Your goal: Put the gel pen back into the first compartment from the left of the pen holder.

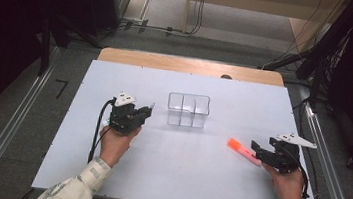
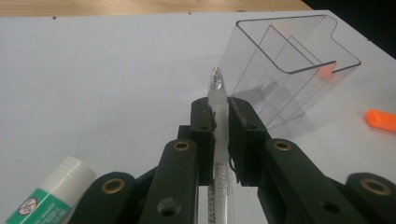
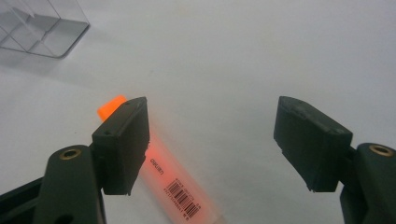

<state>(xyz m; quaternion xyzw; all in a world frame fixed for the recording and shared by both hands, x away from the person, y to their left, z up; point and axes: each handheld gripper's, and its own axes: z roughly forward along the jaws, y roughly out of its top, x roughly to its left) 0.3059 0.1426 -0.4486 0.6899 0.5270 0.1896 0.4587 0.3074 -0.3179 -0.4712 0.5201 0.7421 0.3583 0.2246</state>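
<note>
Forearms come in from the near edge of the white table (image 1: 81,169), each hand wrapped round a black gripper. Left gripper (image 2: 219,112) is raised off the surface and points toward the clear plastic organiser (image 1: 188,110); its jaws are clenched on a thin translucent pen (image 2: 217,100), which runs lengthwise between the pads. In the left gripper view the pen's clear pointed tip pokes out just past the fingertips (image 2: 201,116), aimed at the near wall of the organiser, close to it but apart. Pen barrel looks frosted white at the pads and carries fine print lower down, too small to read; its rear end is cut off at the bottom edge. Right gripper (image 3: 212,140) sits low over the table with its jaws spread wide and nothing pressed between them. An orange highlighter (image 3: 159,172) lies flat on the table under and just inside its left finger (image 3: 122,144), which covers part of the barrel. The orange cap shows beyond that fingertip, a barcode label shows nearer the camera, and the far end is cut off. Whether that finger touches the highlighter I cannot tell. Beside the left gripper's left finger, low and near, stands out part of a white and green glue stick (image 2: 49,193), cut off at the corner. Beyond the fingers, the organiser stands upright with inner dividers, and the table's wooden edge lies behind it.
</note>
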